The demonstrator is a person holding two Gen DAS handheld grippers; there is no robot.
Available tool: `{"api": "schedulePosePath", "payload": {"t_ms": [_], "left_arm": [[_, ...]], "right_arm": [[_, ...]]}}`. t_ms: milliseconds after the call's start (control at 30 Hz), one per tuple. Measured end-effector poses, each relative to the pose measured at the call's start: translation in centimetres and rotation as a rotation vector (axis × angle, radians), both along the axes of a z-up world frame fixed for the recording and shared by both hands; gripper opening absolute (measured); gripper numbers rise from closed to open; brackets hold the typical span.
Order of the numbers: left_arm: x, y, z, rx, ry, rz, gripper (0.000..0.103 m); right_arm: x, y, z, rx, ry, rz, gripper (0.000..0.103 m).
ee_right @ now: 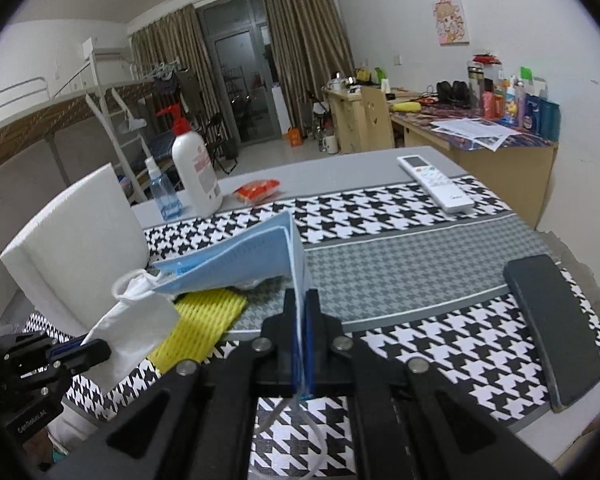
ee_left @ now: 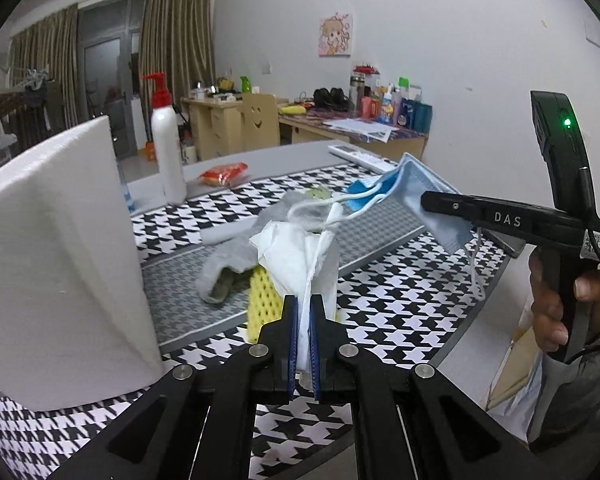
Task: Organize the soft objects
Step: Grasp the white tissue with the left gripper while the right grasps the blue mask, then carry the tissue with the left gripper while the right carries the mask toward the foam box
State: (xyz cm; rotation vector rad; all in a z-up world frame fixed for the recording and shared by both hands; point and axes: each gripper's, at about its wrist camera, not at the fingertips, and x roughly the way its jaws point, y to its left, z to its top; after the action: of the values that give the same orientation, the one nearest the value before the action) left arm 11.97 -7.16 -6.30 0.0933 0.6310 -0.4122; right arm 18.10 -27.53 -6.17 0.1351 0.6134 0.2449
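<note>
Softness everywhere: tissue (ee_left: 300, 264) light, limp, easily torn, best pinched at a bunched fold; mask (ee_right: 236, 264) pleated, floppy, best taken by the edge, ear loops apt to snag. Left gripper (ee_left: 304, 312) clamped on white crumpled tissue, lifted above the mat (ee_left: 400, 312). Right gripper (ee_right: 300, 312) clamped on pale blue mask, also aloft. Below lie yellow foam net (ee_right: 204, 320) and grey glove (ee_left: 236, 248).

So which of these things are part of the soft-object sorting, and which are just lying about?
Job: white tissue in left tool; blue face mask in right tool; grey glove; yellow foam net.
Lying about: remote control; pump bottle; spray bottle; red packet.
</note>
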Motion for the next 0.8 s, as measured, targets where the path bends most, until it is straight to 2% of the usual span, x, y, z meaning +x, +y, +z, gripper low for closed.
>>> {"api": "schedulePosePath", "payload": {"t_ms": [333, 533, 800], "left_arm": [[-0.7, 1.0, 2.3, -0.009, -0.080, 0.035, 0.006], [-1.2, 1.7, 2.8, -0.005, -0.107, 0.064, 0.006], [-1.6, 2.3, 3.7, -0.011, -0.138, 0.100, 0.006]], "right_arm": [[-1.4, 0.1, 1.3, 0.026, -0.049, 0.003, 0.005], [-1.9, -0.8, 2.7, 0.039, -0.090, -0.040, 0.005], [-2.1, -0.5, 2.5, 0.046, -0.090, -0.035, 0.005]]}}
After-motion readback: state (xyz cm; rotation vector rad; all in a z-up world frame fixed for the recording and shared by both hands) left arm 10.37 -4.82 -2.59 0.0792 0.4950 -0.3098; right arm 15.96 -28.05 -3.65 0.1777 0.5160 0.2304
